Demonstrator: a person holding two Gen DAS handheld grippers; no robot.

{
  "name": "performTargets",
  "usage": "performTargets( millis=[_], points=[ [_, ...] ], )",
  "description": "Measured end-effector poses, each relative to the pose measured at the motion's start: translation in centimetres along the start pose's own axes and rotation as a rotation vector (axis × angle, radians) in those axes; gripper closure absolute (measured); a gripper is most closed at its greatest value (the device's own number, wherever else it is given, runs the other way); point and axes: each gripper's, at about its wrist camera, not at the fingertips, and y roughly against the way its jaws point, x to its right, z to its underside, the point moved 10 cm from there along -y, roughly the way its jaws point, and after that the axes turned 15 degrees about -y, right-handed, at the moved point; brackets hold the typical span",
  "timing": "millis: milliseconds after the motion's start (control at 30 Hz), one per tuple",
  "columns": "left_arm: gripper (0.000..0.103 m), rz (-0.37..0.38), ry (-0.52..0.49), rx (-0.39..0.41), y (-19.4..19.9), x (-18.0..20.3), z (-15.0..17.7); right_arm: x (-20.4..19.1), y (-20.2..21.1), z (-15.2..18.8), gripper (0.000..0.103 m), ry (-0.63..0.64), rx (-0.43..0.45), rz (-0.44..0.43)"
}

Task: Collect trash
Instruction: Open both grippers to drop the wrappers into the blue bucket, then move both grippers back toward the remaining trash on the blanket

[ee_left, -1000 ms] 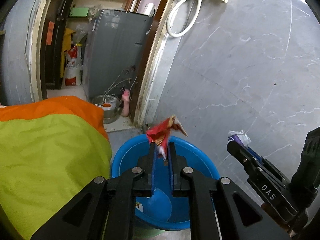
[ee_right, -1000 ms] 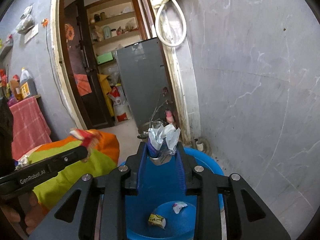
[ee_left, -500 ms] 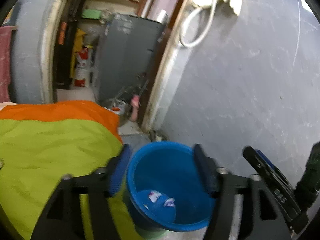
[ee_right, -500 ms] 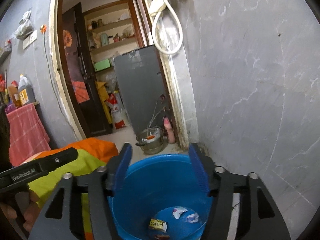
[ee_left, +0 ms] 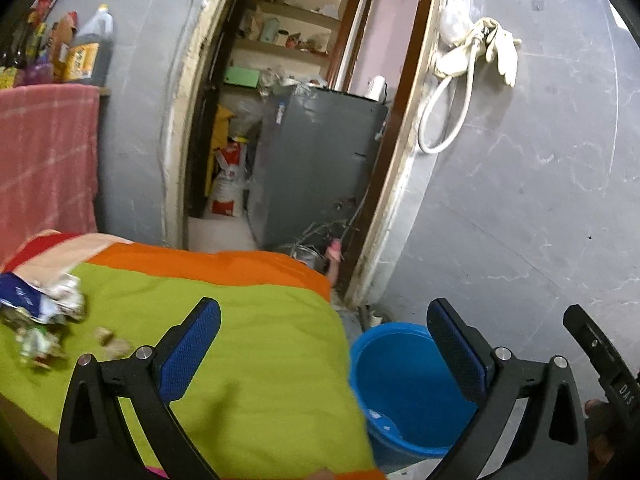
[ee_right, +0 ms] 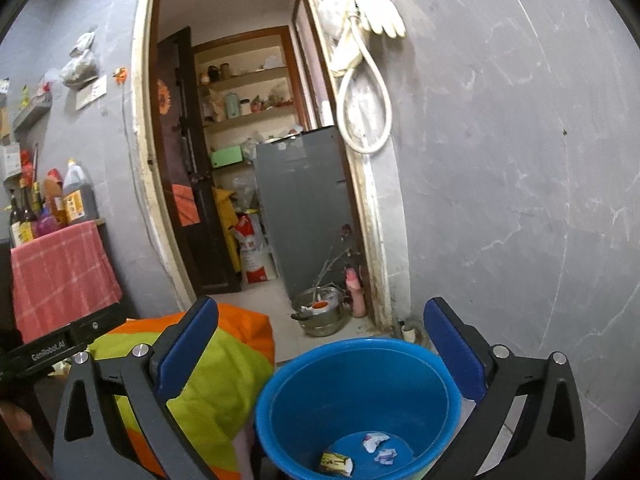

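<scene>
right wrist: both grippers' jaws opening, empty; blue bucket [ee_right: 276,420] beside green cloth [ee_right: 216,392], steel pot [ee_right: 320,316] behind.

Crumpled wrappers [ee_right: 376,450] inside upright blue bucket [ee_right: 304,412]; more scraps [ee_left: 44,316] on green cloth

Dim, even indoor light; fisheye bending and dark corners in both views, motion blur at left view's edge.

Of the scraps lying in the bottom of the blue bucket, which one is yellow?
The flat wrapper at the bottom left of the blue bucket; it is yellow with dark print. The two crumpled scraps to its right are white with purple.
</scene>
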Motion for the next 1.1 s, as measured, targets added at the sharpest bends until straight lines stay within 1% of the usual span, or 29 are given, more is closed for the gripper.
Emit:
performTargets(
  millis=[333, 533, 833, 1000, 1100],
  points=[
    [0.002, -0.085, -0.029, 0.039, 5.8, -4.1, 0.2, -6.4, 2.7, 0.9, 0.0, 0.032, 0.018, -0.071],
    [0.002, -0.149, -0.016, 0.039, 9.4, -8.3, 1.1, -10.9, 3.4, 2.4, 0.0, 0.059, 0.001, -0.122],
    [0.002, -0.253, 0.015, -0.009, 13.5, -15.4, 4.9, -17.1, 3.0, 6.4, 0.0, 0.093, -0.064, -0.195],
    [0.002, -0.28, 0.027, -0.047, 14.6, -18.5, 7.1, -19.8, 2.2, 9.2, 0.0, 0.117, -0.115, -0.226],
    [0.002, -0.282, 0.033, -0.08, 14.6, -19.7, 8.5, -21.0, 1.5, 10.9, 0.0, 0.131, -0.153, -0.242]
  ],
)
